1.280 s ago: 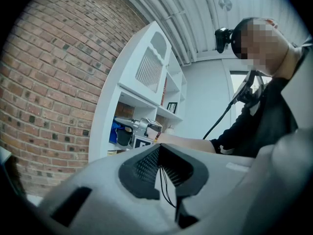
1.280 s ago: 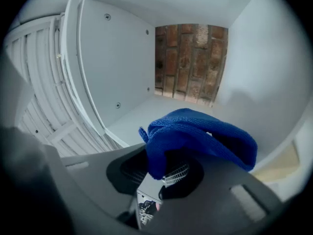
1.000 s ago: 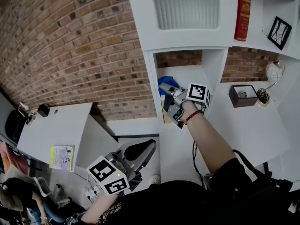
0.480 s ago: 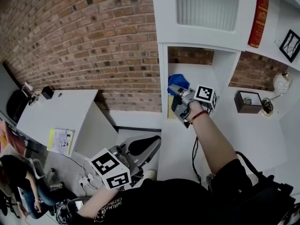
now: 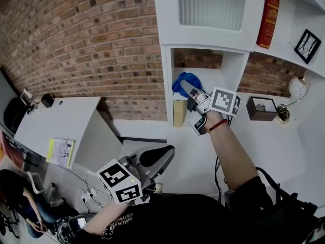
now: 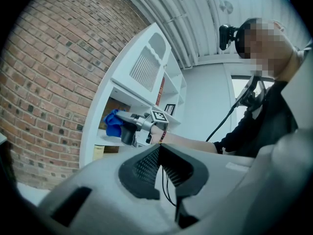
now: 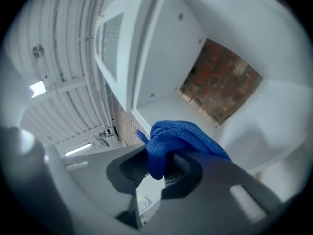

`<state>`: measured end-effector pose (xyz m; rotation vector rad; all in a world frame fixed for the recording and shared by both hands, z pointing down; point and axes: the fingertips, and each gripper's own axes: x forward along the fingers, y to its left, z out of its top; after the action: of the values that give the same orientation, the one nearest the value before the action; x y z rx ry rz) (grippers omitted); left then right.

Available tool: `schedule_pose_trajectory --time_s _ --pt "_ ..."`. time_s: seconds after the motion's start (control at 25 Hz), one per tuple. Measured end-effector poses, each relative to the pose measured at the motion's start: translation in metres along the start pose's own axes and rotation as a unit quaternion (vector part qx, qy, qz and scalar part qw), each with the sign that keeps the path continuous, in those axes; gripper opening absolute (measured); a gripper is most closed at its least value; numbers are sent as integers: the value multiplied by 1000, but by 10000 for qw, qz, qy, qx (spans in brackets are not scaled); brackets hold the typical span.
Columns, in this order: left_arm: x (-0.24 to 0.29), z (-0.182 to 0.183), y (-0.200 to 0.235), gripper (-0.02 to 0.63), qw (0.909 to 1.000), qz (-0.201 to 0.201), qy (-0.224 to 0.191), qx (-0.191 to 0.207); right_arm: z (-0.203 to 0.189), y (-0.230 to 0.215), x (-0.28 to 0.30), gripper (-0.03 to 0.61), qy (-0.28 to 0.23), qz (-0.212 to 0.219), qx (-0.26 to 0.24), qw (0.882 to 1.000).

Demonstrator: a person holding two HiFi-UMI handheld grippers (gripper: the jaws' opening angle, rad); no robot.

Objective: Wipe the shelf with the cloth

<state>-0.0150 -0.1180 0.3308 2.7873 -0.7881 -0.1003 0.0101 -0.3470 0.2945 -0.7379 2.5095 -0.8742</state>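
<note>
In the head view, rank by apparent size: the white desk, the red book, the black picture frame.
1. white desk
2. red book
3. black picture frame
Nearness to camera differs, so true sizes stay unsure.

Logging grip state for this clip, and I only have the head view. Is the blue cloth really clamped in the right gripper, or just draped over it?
Observer: Clamped. The right gripper view shows the blue cloth pinched between the jaws of the right gripper, bunched up above them.
Operator: And the left gripper?
Observer: In its own view, the left gripper has its jaws together with nothing between them.
Operator: Where is the cloth aimed?
Observer: Into the open shelf compartment. Its brick back wall shows beyond the cloth. I can't tell whether the cloth touches the shelf.
</note>
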Motion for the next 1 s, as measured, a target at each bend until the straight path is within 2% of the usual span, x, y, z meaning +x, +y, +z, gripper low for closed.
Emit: schedule_pose_trajectory --time_s 0.12,0.2,0.28,0.36,0.44,0.52,0.6,0.76,1.0 --pt "14 2 -13 -2 9999 -58 -108 78 23 44 -24 51 -295 414 -778 9957" --pt "20 5 -18 -2 9994 36 -317 135 32 76 -46 51 -522 767 -1336 9867" --pt "22 8 -21 -2 9981 214 -555 135 33 101 -69 51 -575 908 -1906 9758" --pt "24 9 -22 -2 9964 420 -731 122 25 115 -88 52 -416 730 -2546 9634" --pt "25 7 -25 -2 9946 614 -819 146 15 117 -105 54 -175 346 -3235 9454" --pt "25 4 -28 -2 9933 764 -857 155 2 113 -121 55 82 -81 -3699 9290" --pt "22 3 -33 -2 9919 866 -916 164 -13 108 -136 55 296 -422 -3852 9214" --pt "13 -1 -47 -2 9905 934 -1005 109 -51 95 -171 55 565 -895 -3588 9274" --pt "4 -21 -85 -2 9970 422 -624 -194 -116 68 -241 55 867 -1863 -3062 9295"
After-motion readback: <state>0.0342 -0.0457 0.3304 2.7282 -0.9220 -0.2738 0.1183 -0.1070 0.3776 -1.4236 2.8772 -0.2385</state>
